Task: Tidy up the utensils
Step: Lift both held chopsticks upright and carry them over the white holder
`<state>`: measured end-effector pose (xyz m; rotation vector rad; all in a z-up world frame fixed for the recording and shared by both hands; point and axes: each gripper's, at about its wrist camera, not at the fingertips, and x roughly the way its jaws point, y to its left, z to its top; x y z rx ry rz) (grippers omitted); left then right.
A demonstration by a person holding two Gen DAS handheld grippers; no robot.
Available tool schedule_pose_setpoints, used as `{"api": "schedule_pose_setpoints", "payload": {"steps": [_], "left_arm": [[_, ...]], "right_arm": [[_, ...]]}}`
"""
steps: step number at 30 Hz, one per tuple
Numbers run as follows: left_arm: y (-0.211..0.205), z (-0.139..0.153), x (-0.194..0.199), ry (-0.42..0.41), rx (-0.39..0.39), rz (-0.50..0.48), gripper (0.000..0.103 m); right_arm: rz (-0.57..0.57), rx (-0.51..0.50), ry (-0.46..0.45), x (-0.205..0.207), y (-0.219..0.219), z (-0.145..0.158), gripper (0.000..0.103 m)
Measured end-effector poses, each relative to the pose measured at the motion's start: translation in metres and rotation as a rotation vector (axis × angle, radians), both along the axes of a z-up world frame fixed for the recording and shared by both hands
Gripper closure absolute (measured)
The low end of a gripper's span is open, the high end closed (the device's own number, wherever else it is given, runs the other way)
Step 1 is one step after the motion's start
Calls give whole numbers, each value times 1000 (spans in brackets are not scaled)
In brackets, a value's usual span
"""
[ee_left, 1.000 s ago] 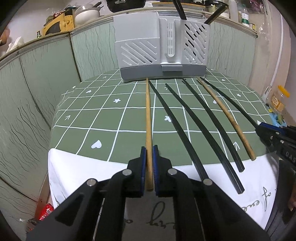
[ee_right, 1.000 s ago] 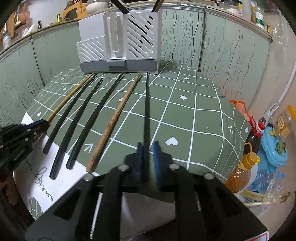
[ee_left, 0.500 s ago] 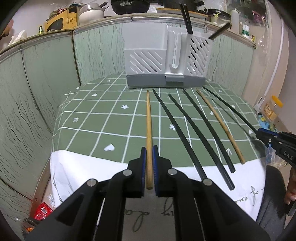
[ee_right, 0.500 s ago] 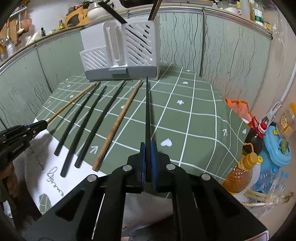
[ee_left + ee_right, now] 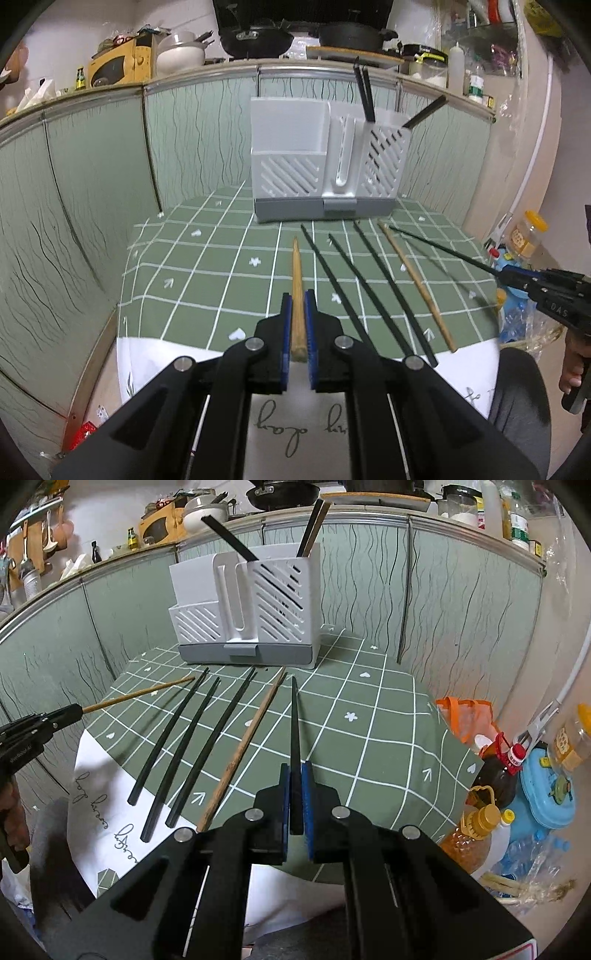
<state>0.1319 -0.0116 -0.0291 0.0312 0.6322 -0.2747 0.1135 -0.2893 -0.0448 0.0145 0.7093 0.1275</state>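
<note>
Left wrist view: the left gripper (image 5: 298, 325) is clenched on a wooden chopstick (image 5: 296, 280), and against a second ago the stick's tip has come up off the cloth (image 5: 192, 280) and the holder (image 5: 325, 162) sits lower in the picture, so the hand has lifted. Likewise in the right wrist view the right gripper (image 5: 295, 801) pinches a black chopstick (image 5: 294, 731), also raised since then. Both pickups look done; carrying to the holder is next.

Four chopsticks, three black and one wooden, lie in a row in front of the holder, between the two raised ones.

Holder: its right slotted compartment has three dark chopsticks standing in it, leaning apart; the wide left compartment shows nothing above its rim, its inside hidden.
</note>
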Motion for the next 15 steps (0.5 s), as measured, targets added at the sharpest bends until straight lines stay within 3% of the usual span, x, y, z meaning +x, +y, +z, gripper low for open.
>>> {"api": "schedule_pose_setpoints", "payload": {"steps": [15], "left_arm": [[14,46,9,-51,-10,-15,95]], "right_arm": [[22,23,-98,5,1,57,97]]}}
